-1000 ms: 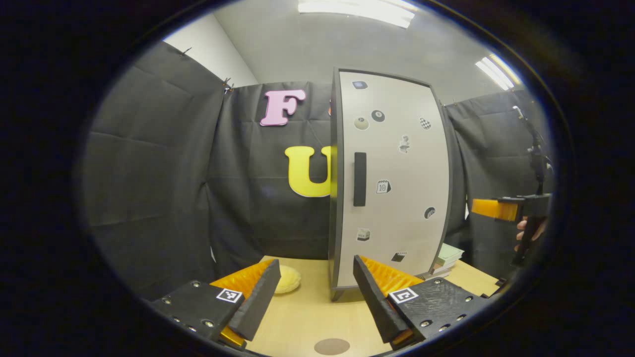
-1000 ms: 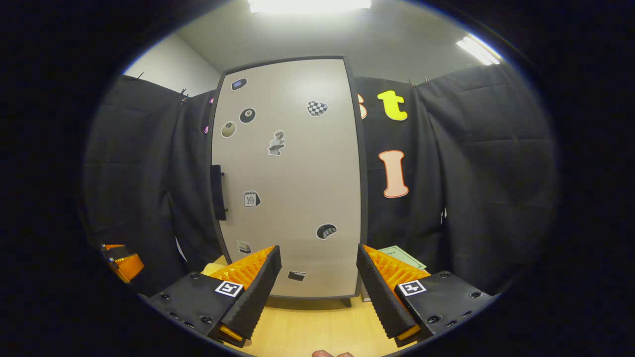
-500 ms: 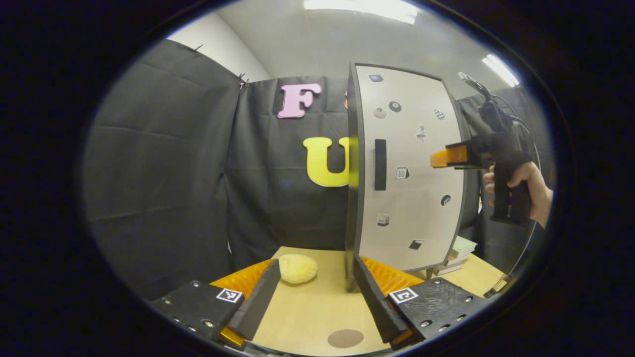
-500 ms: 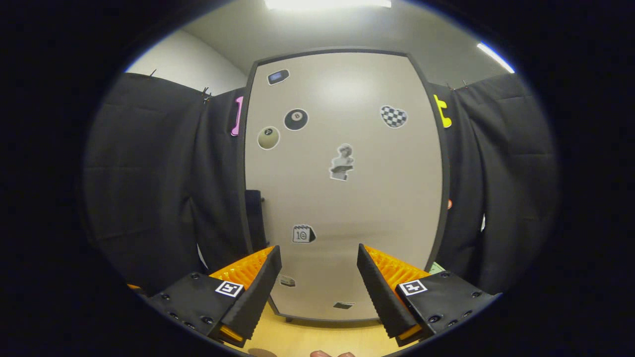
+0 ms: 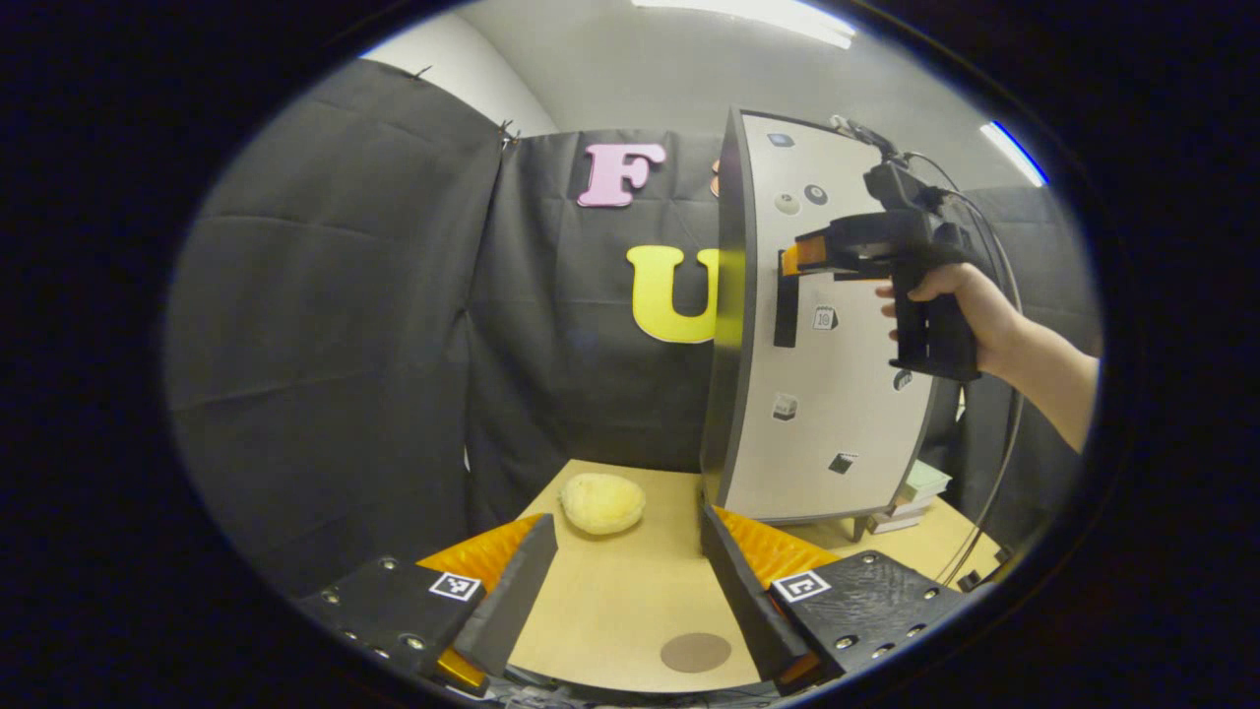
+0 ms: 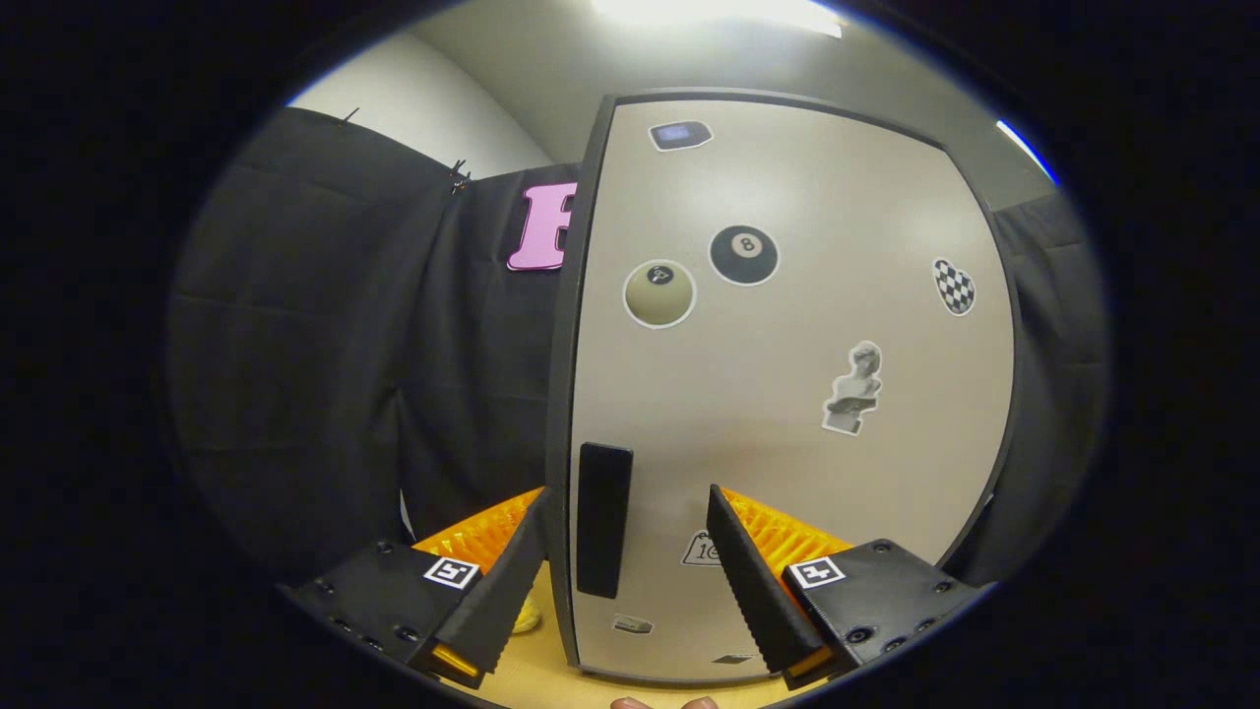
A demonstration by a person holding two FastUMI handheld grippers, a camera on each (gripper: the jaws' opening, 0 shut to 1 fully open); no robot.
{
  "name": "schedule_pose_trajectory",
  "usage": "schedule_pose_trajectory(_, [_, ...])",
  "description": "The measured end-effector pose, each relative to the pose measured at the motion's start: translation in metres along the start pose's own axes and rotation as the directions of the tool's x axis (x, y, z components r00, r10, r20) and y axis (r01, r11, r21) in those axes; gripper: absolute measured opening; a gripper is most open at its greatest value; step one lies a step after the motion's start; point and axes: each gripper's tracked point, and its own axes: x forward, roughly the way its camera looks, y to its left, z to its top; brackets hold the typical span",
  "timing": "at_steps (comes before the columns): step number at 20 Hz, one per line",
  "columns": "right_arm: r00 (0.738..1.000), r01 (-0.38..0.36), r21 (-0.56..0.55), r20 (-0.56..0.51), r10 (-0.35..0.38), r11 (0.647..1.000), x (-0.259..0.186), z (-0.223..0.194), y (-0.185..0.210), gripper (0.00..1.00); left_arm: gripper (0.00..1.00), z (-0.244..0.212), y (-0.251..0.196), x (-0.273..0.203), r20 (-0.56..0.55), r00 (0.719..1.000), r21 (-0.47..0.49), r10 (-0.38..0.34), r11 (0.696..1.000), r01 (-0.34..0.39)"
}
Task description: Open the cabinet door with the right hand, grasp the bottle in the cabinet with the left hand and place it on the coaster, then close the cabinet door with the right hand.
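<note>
the right tool (image 6: 625, 551) is spread wide and holds nothing. in the right gripper view the dark handle (image 6: 602, 519) of the cabinet door (image 6: 787, 414) sits in the gap between its two fingers, closer to the left finger. i cannot tell if a finger touches the handle yet. the door is shut, pale, with a dark edge and small stickers on it

in the left gripper view the right tool (image 5: 792, 261) shows farther off, held up by a hand (image 5: 960, 305). its tip is right at the top of the handle (image 5: 785, 310), on the door (image 5: 837, 394). from here i cannot see how far open it is

the left tool (image 5: 625, 581) is also spread wide and holds nothing. it hangs low over the desk (image 5: 610, 601), well away from the cabinet door. the round brown coaster (image 5: 695, 652) lies on the desk between its fingers, close to the right finger. a soft yellow lump (image 5: 601, 502) lies on the desk farther back, near the foot of the cabinet

the bottle is hidden, since the door is shut. the cabinet's far side is cut off by the hand and arm. some flat papers or books (image 5: 911, 489) lie behind the cabinet, too small to make out. in the right gripper view a bit of something yellow (image 6: 525, 615) peeks out by the left finger, mostly hidden
</note>
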Motion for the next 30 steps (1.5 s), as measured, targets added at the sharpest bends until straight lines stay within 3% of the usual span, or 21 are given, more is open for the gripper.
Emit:
schedule_pose_trajectory(3, [0.997,0.056,0.012,-0.05,-0.056,0.998,0.02,-0.014,-0.001,0.99,0.9,-0.001,0.006,0.003,0.0,1.0,-0.01,0.019,1.0,-0.019])
schedule_pose_trajectory(5, [0.996,0.06,0.065,-0.069,-0.055,0.996,0.026,-0.018,0.006,0.96,0.89,-0.003,0.01,0.005,-0.004,1.0,-0.007,0.031,0.999,-0.031])
schedule_pose_trajectory(7, [0.994,0.085,0.1,-0.076,-0.078,0.991,0.03,-0.018,0.005,0.84,0.89,-0.008,0.011,0.004,-0.011,0.999,-0.003,0.038,0.999,-0.038])
schedule_pose_trajectory(8, [0.993,0.088,0.102,-0.082,-0.079,0.991,0.035,-0.019,0.006,0.65,0.89,-0.01,0.011,0.005,-0.014,0.999,-0.003,0.039,0.999,-0.039])
schedule_pose_trajectory(11, [0.986,0.098,0.073,-0.141,-0.087,0.992,0.045,-0.036,0.007,0.6,0.94,-0.011,0.012,0.003,-0.019,0.999,0.0,0.043,0.999,-0.043])
schedule_pose_trajectory(14, [0.978,0.13,0.077,-0.172,-0.115,0.989,0.042,-0.042,0.01,0.37,0.91,-0.01,0.012,0.001,-0.018,0.999,0.013,0.041,0.999,-0.04])
schedule_pose_trajectory(16, [0.979,0.127,0.084,-0.168,-0.112,0.988,0.04,-0.041,0.011,0.38,0.89,-0.006,0.012,-0.002,-0.006,0.999,0.02,0.041,0.999,-0.041])
schedule_pose_trajectory(19, [0.985,0.096,0.089,-0.152,-0.081,0.991,0.043,-0.042,0.012,0.29,0.89,-0.006,0.012,-0.011,0.001,0.999,0.017,0.043,0.999,-0.043])
schedule_pose_trajectory(22, [0.99,0.049,0.082,-0.134,-0.038,0.995,0.038,-0.041,0.014,0.1,0.89,-0.007,0.015,-0.016,0.004,0.998,0.029,0.058,0.998,-0.059])
schedule_pose_trajectory(30, [0.993,-0.055,0.08,-0.103,0.063,0.995,0.0,-0.036,0.021,0.13,0.89,-0.009,0.013,-0.017,-0.005,0.998,-0.019,0.066,0.998,-0.066])
